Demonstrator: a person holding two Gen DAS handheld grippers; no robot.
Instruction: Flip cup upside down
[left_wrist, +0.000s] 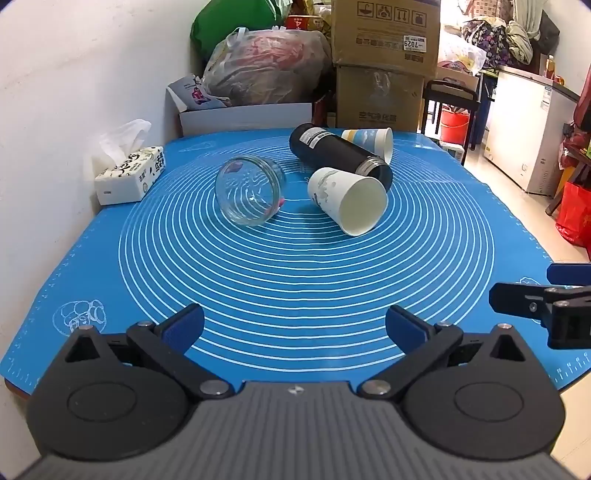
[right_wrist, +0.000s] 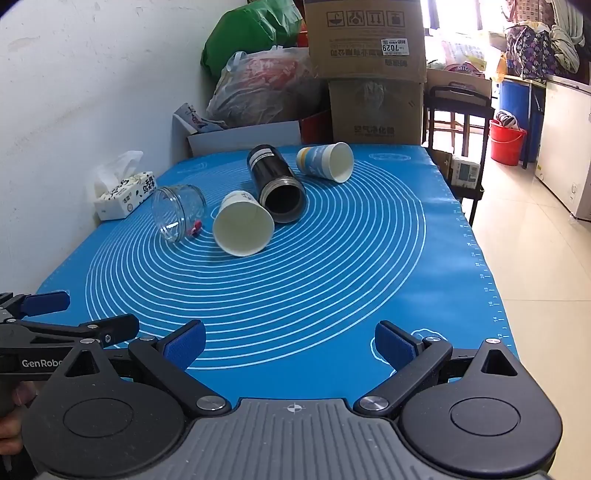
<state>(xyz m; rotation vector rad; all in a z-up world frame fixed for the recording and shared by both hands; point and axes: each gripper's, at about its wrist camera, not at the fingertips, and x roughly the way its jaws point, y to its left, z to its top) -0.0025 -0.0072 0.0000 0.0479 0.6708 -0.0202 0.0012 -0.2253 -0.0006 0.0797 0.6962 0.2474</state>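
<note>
Several cups lie on their sides on a blue mat (left_wrist: 295, 280). A white paper cup (left_wrist: 347, 201) (right_wrist: 242, 229) lies mid-mat, mouth toward me. A black flask (left_wrist: 338, 155) (right_wrist: 277, 184) lies behind it. A second paper cup (left_wrist: 371, 142) (right_wrist: 327, 160) lies at the back. A clear glass jar (left_wrist: 251, 194) (right_wrist: 177, 212) lies to the left. My left gripper (left_wrist: 295, 325) is open and empty above the near mat. My right gripper (right_wrist: 290, 345) is open and empty, near the front edge. It shows in the left wrist view (left_wrist: 532, 295), and the left gripper in the right wrist view (right_wrist: 74, 314).
A tissue box (left_wrist: 129, 177) (right_wrist: 123, 194) stands at the mat's left by the white wall. Cardboard boxes (left_wrist: 380, 66) and bags (left_wrist: 266, 66) are stacked behind the table. A chair (right_wrist: 458, 110) and a red bucket (right_wrist: 508, 142) are on the floor to the right.
</note>
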